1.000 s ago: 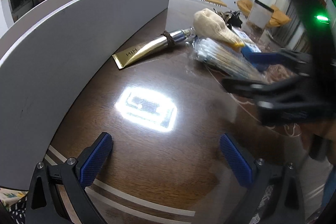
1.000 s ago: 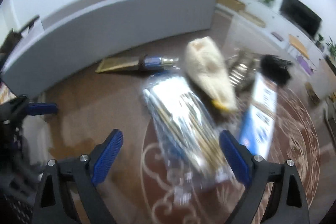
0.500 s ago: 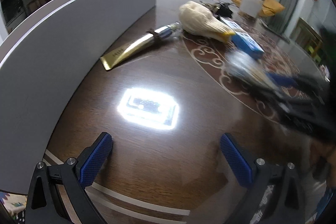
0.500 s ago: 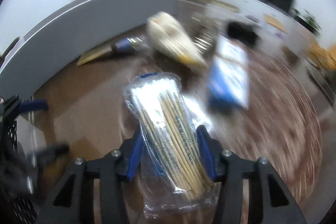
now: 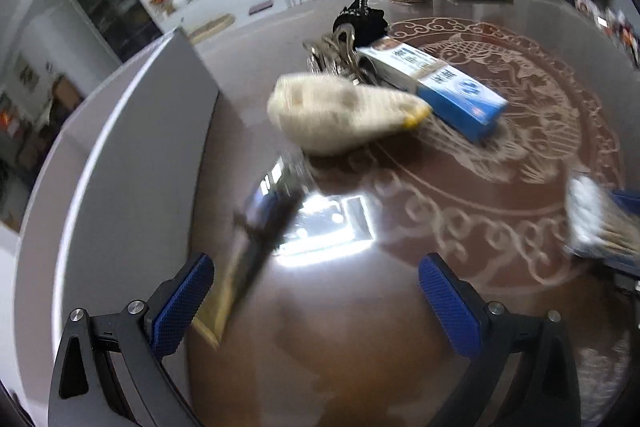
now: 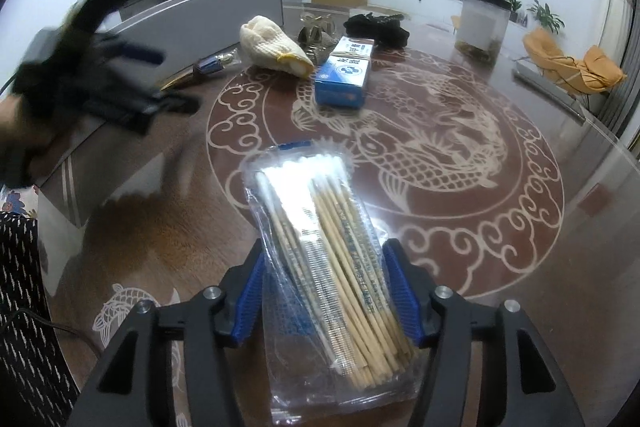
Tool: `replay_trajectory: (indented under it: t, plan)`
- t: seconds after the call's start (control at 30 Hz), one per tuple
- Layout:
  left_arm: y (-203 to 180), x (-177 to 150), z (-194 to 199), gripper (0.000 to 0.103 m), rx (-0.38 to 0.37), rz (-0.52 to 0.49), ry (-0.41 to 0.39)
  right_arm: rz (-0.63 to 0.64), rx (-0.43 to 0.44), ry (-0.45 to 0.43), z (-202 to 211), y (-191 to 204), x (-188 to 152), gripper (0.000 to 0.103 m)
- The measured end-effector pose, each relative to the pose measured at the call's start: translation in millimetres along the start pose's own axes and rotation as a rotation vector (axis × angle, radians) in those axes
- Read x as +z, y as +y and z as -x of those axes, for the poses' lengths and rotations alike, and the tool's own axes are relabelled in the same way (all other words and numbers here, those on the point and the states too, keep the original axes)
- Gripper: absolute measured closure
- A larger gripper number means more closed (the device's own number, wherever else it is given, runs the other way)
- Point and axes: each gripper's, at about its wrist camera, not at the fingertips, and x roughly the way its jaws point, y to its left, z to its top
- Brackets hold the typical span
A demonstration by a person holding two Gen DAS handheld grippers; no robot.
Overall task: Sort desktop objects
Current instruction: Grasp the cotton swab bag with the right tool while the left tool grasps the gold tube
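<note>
My right gripper is shut on a clear bag of long cotton swabs and holds it above the brown table; the bag also shows at the right edge of the left wrist view. My left gripper is open and empty, low over the table, with a blurred gold tube just ahead of its left finger. A cream glove, a blue and white box, keys and a black cloth lie further ahead. The left gripper shows blurred in the right wrist view.
A grey curved partition stands along the table's left side. A white-topped container stands at the far side of the table. The patterned table edge curves at the right.
My right gripper closed on the swab bag and lifted it toward the near right. My left gripper swung right, toward the glove and box, with the gold tube now close in front.
</note>
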Motion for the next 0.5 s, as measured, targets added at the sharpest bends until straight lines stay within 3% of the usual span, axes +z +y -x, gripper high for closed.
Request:
replay_trajectory:
  t: [0.13,0.33,0.43,0.5]
  plan:
    - [10.4,13.7,-26.4,0.0,-0.03,0.002,0.033,-0.001,0.001,0.0,0.3,-0.1,0.0,0.044]
    - [41.6,12.9,-48.5,0.0,-0.233,0.208,0.073,-0.001,0.001,0.0,-0.3,-0.8,-0.5,0.044]
    - [37.1,4.9,-43.3,0.0,-0.221,0.197,0.038,0.001,0.001,0.0,0.0,0.0,-0.1,0.044]
    - [31.7,0.9,-35.9,0.017,-0.219,0.201,0.011,0.001,0.001,0.0,-0.1,0.1,-0.8,0.044]
